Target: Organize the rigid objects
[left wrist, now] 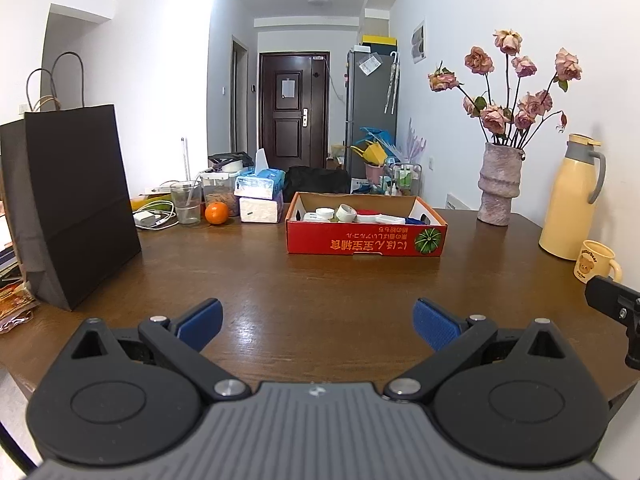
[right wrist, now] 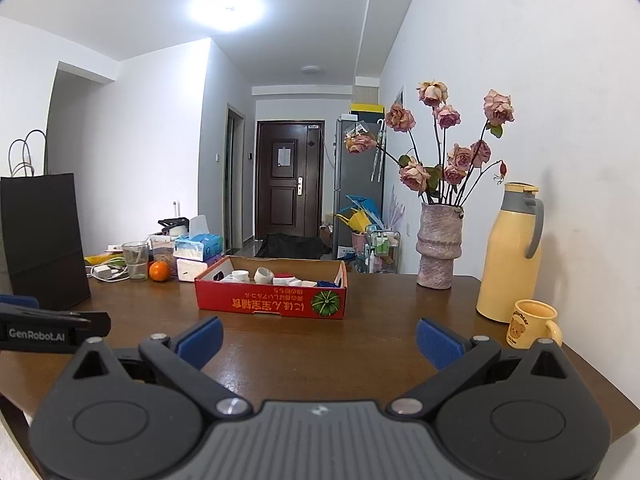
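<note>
We hold both tongs spread wide and empty above the brown wooden table (left wrist: 320,280): the left gripper (left wrist: 318,324) and right gripper (right wrist: 320,340). The shallow red cardboard box (left wrist: 366,240) sits mid-table ahead, well apart, with small white rigid containers (left wrist: 346,213) lying inside.

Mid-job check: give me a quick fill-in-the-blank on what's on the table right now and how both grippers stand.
1. Both the left gripper and the right gripper are ____ and hold nothing.
2. The small white items lie inside the ____ cardboard box.
3. The round fruit beside the glass is coloured ____.
4. The yellow mug stands in front of the yellow ____.

Missing words: open; red; orange; jug
</note>
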Available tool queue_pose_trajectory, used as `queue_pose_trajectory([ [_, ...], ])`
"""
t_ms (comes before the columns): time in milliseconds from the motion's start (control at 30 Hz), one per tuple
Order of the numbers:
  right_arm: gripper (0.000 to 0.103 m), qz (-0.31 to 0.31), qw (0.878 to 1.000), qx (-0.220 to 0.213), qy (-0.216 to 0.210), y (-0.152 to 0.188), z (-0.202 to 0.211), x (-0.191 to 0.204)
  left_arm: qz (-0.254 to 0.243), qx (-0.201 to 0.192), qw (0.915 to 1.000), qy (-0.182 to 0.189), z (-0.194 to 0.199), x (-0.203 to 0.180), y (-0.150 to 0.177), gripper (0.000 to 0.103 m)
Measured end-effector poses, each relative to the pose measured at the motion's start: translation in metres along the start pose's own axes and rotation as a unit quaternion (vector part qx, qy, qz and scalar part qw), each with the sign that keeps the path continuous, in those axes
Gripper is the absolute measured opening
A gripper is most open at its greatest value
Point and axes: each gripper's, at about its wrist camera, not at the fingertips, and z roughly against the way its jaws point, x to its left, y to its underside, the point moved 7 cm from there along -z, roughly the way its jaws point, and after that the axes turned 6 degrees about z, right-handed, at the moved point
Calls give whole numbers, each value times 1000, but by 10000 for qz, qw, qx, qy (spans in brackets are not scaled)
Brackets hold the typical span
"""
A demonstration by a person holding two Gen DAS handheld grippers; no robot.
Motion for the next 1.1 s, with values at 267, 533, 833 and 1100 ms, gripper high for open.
queue_pose_trajectory([
  [267,103,8,10000,-18,8,6,16,3,-20,-45,10000,22,13,-2,4,103],
  [533,103,5,10000,-28,27,7,19,2,-41,-61,10000,43,16,-4,5,103],
  [833,103,8,10000,-18,30,8,20,2,-50,-47,10000,34,16,-5,6,103],
  [1100,103,13,10000,-12,30,9,20,3,-60,-57,10000,56,17,-7,7,103],
])
